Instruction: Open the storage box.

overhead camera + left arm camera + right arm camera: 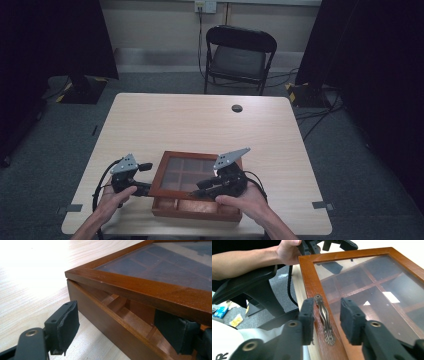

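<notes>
- Wooden box (197, 206) is placed at the near edge of the table (200, 120), between the two hands, with its glass-paned lid (186, 172) raised at the front and tilted up from the base.
- At the near right, the right gripper (207, 184) is held in the right hand (245, 200) over the front rail of the lid.
- In the right gripper view, the right gripper (327, 318) is seen with its jaws parted on either side of the metal handle (324, 318) on the lid frame; the handle lies between the pads, close to the left one, and whether that pad touches it cannot be told. The handle is not clamped, so this gripper is released.
- At the near left, the left gripper (145, 176) is held in the left hand (114, 199) against the box's left side.
- In the left gripper view, the left gripper (120, 330) is seen with its jaws spread wide: one pad (67, 327) is outside the box wall (105, 332), and the other is tucked inside, under the raised lid frame (140, 291). The wall is straddled, with a gap at the outer pad, so the gripper is unclenched.
- Through the glass, wooden dividers (372, 285) are seen splitting the box into compartments.
- Farther across the table, a small dark round hole (237, 108) is set in the tabletop.
- Beyond the far edge, a black folding chair (240, 57) is stood on the grey floor, facing the table.
</notes>
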A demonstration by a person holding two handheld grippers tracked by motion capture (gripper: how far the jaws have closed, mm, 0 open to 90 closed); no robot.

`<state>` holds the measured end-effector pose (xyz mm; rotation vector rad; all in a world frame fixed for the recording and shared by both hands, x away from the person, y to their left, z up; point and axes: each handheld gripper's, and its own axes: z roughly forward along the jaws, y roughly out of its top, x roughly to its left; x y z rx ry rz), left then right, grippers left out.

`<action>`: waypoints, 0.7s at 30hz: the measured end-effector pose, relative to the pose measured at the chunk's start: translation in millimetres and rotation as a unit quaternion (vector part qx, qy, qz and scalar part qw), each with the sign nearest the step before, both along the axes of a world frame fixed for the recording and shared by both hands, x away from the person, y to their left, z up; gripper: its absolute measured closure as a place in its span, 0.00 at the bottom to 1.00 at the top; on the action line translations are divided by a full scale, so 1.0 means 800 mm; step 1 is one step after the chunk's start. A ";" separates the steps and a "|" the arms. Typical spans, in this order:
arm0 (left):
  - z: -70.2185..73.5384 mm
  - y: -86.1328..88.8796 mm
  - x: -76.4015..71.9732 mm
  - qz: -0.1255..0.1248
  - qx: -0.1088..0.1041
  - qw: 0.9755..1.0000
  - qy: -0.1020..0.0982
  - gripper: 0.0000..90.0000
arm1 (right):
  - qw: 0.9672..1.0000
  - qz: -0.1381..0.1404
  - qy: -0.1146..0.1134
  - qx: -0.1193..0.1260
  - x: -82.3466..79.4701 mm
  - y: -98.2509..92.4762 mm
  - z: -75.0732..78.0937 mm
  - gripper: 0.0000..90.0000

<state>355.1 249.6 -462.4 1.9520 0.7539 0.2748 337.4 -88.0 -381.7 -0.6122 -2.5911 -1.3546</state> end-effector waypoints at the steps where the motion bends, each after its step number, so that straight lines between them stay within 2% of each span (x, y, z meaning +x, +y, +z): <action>1: 0.000 0.000 0.000 0.000 0.001 1.000 -0.001 0.22 | 1.000 -0.007 -0.003 0.005 -0.002 -0.005 0.001 0.65; 5: 0.002 0.001 0.001 0.000 0.003 1.000 -0.006 0.22 | 1.000 -0.024 -0.007 0.015 -0.004 -0.018 0.003 0.61; 7: 0.002 0.000 0.000 0.002 -0.006 1.000 -0.001 0.23 | 0.999 -0.030 -0.002 0.027 -0.006 -0.029 0.003 0.55; 8: 0.003 0.001 0.000 0.003 -0.008 1.000 -0.003 0.23 | 0.999 -0.043 -0.009 0.031 -0.008 -0.040 0.003 0.52; 9: 0.003 0.001 0.000 0.003 -0.008 1.000 -0.003 0.23 | 0.999 -0.043 -0.009 0.031 -0.008 -0.040 0.003 0.52; 10: 0.003 0.001 0.000 0.005 -0.010 1.000 -0.002 0.23 | 0.998 -0.047 -0.007 0.042 -0.008 -0.046 0.002 0.50; 12: 0.004 0.001 0.000 0.005 -0.010 1.000 -0.005 0.23 | 0.997 -0.066 -0.015 0.040 -0.011 -0.059 -0.001 0.42; 14: 0.007 0.000 0.000 0.002 -0.013 1.000 -0.009 0.23 | 0.996 -0.075 -0.019 0.041 -0.013 -0.066 -0.005 0.39; 16: 0.008 -0.002 -0.001 -0.001 -0.019 1.000 -0.007 0.23 | 0.996 -0.080 -0.021 0.042 -0.015 -0.072 -0.009 0.36; 18: 0.008 -0.003 -0.001 -0.002 -0.015 1.000 -0.008 0.23 | 0.996 -0.081 -0.024 0.040 -0.015 -0.075 -0.010 0.35; 19: 0.008 -0.004 -0.001 -0.005 -0.011 1.000 -0.011 0.23 | 0.995 -0.087 -0.030 0.031 -0.016 -0.080 -0.012 0.35; 21: 0.009 -0.005 -0.002 -0.001 -0.015 1.000 -0.011 0.23 | 0.995 -0.092 -0.031 0.032 -0.016 -0.085 -0.014 0.34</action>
